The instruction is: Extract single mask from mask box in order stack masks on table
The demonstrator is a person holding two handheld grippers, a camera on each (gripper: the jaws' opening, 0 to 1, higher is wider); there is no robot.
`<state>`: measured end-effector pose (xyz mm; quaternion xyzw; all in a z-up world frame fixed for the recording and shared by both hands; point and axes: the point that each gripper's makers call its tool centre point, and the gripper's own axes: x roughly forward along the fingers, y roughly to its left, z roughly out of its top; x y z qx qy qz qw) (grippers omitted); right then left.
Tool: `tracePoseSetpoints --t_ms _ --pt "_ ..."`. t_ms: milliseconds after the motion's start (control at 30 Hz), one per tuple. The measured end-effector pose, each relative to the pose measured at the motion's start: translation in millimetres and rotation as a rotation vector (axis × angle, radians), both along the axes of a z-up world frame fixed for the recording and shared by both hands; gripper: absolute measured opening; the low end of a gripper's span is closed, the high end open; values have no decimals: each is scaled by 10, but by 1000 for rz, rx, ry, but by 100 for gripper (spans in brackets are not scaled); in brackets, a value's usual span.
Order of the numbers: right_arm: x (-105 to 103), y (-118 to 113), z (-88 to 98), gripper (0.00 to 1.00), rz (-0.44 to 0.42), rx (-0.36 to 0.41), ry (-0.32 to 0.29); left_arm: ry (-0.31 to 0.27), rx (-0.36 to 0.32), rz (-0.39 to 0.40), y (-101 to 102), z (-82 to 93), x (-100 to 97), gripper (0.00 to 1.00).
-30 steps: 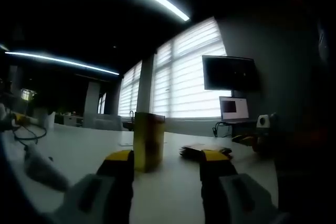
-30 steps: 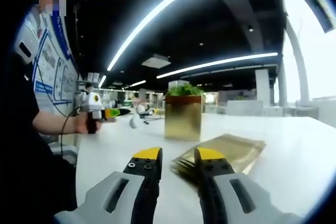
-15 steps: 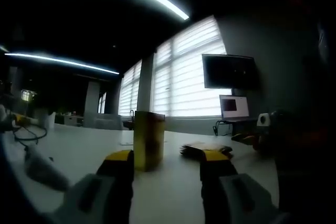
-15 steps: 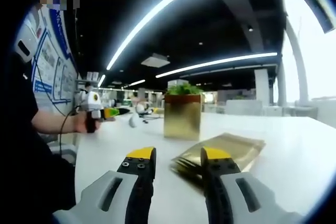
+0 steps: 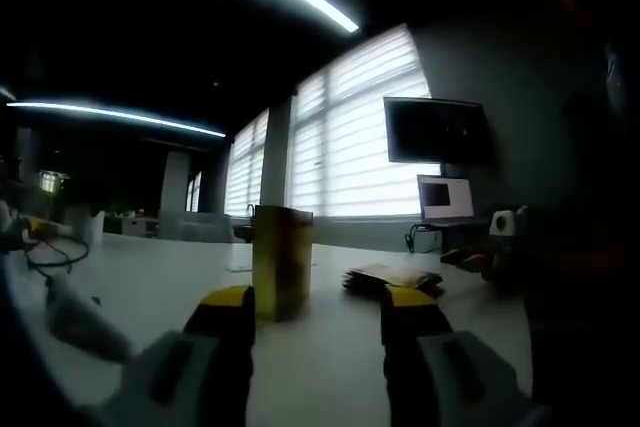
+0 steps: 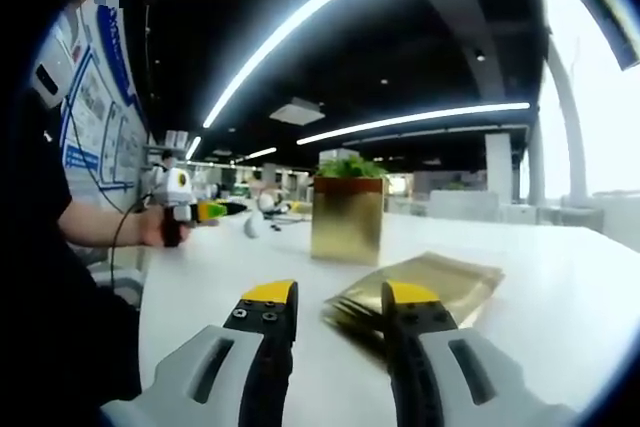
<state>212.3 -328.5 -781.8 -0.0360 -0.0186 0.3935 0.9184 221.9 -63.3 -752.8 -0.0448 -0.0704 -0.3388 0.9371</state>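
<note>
Just beyond the right gripper (image 6: pixel 340 297), jaws parted, mask stack (image 6: pixel 425 282), mask box (image 6: pixel 348 217) behind, left gripper (image 5: pixel 315 299) open too.

Mask box (image 6: pixel 347 219) upright on table (image 6: pixel 560 287), mask stack (image 6: pixel 430 285) just beside, nearer cam.
</note>
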Motion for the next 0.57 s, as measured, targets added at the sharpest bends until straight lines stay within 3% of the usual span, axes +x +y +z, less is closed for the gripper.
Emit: tracePoseSetpoints --t_ms 267,567 --pt "21 -19 -12 30 -2 -3 3 -6 -20 10 128 -8 94 53" --pt "16 -1 -15 30 -9 -8 6 -8 -12 -5 126 -17 100 53"
